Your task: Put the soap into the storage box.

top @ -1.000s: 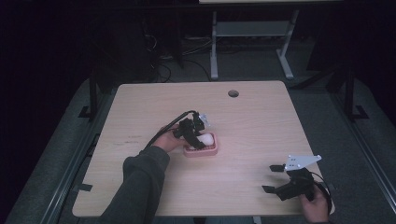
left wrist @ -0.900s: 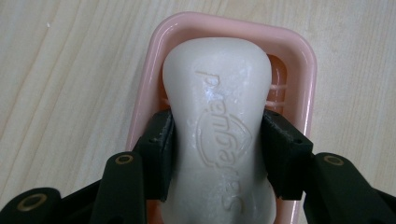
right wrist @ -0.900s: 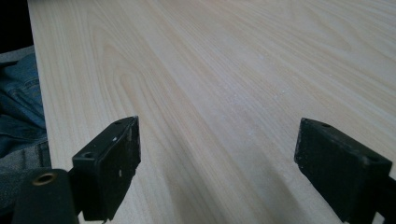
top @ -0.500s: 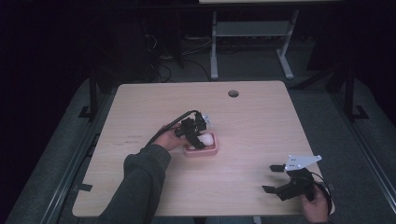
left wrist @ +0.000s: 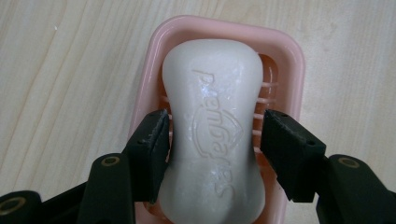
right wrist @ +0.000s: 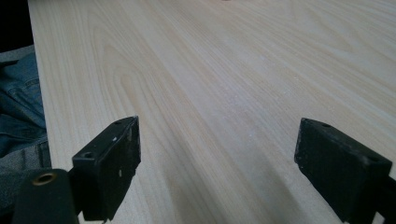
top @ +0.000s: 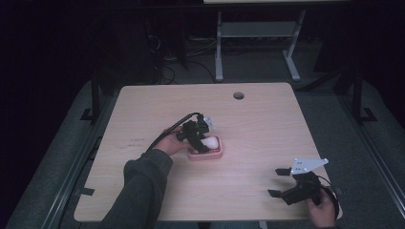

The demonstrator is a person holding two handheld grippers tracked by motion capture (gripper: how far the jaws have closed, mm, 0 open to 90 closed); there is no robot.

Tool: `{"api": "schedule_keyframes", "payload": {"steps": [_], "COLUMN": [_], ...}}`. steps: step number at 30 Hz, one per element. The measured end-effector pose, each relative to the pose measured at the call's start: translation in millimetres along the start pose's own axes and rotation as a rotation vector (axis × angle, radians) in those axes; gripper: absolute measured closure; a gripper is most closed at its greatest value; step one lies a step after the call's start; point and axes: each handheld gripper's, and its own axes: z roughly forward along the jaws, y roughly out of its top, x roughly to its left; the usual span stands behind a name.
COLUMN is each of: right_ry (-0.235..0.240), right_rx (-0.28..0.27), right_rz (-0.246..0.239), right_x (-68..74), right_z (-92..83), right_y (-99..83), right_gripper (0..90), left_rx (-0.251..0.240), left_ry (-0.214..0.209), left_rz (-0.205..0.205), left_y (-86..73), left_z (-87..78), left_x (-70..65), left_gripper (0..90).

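Note:
A white bar of soap [left wrist: 215, 135] lies in a pink soap dish [left wrist: 289, 60] near the table's middle. My left gripper [left wrist: 217, 119] straddles the bar at its waist. Its left jaw touches the soap, and a thin gap with dish ridges shows at the right jaw, so it stands slightly open. In the high view the left gripper [top: 198, 138] leans over the soap [top: 211, 141] and dish [top: 210, 155]. My right gripper [top: 277, 182] rests open near the front right corner, with bare wood between its fingertips [right wrist: 219, 135].
The light wooden table [top: 262, 124] has a round cable hole [top: 238, 95] at the back. Blue denim [right wrist: 18, 107] shows past the table edge in the right gripper view. A dark floor and metal stand legs [top: 219, 52] lie beyond.

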Motion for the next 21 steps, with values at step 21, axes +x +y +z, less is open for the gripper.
{"api": "schedule_keyframes", "payload": {"steps": [21], "right_ry": [-0.004], "right_rx": [-0.001], "right_rz": [0.005], "right_x": [-0.5], "right_z": [0.3], "right_y": [-0.3], "right_gripper": [14.2], "left_rx": [-0.052], "left_ry": [0.027], "left_rz": [-0.013], "left_y": [-9.6], "left_z": [-20.9], "left_x": [-5.5], "left_gripper": [37.9]}}
